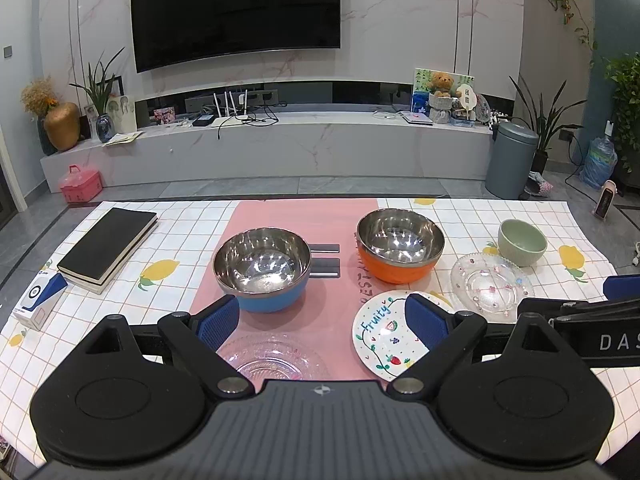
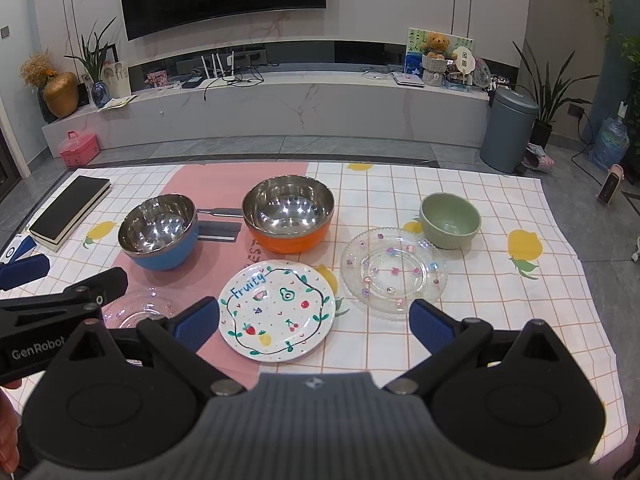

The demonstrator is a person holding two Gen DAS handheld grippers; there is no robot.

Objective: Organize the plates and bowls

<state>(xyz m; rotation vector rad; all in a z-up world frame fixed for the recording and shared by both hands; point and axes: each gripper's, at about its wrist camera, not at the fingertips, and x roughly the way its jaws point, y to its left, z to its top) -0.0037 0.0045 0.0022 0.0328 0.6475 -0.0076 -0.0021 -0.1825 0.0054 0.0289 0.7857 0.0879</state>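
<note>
A blue steel bowl (image 1: 262,270) (image 2: 160,234) and an orange steel bowl (image 1: 400,246) (image 2: 288,214) stand on the pink runner. A green bowl (image 1: 522,242) (image 2: 450,220) sits at the right, with a clear glass plate (image 1: 490,288) (image 2: 394,274) in front of it. A white "Fruity" plate (image 1: 384,338) (image 2: 276,310) lies near the front. A pinkish glass plate (image 1: 272,358) (image 2: 138,308) lies front left. My left gripper (image 1: 320,320) hovers open above the pinkish plate. My right gripper (image 2: 316,322) hovers open over the white plate. Neither holds anything.
A black book (image 1: 106,248) (image 2: 70,212) and a small blue-and-white box (image 1: 40,300) lie at the table's left. A flat dark tool (image 1: 326,258) (image 2: 220,224) lies between the steel bowls. The checked cloth (image 2: 500,320) covers the table.
</note>
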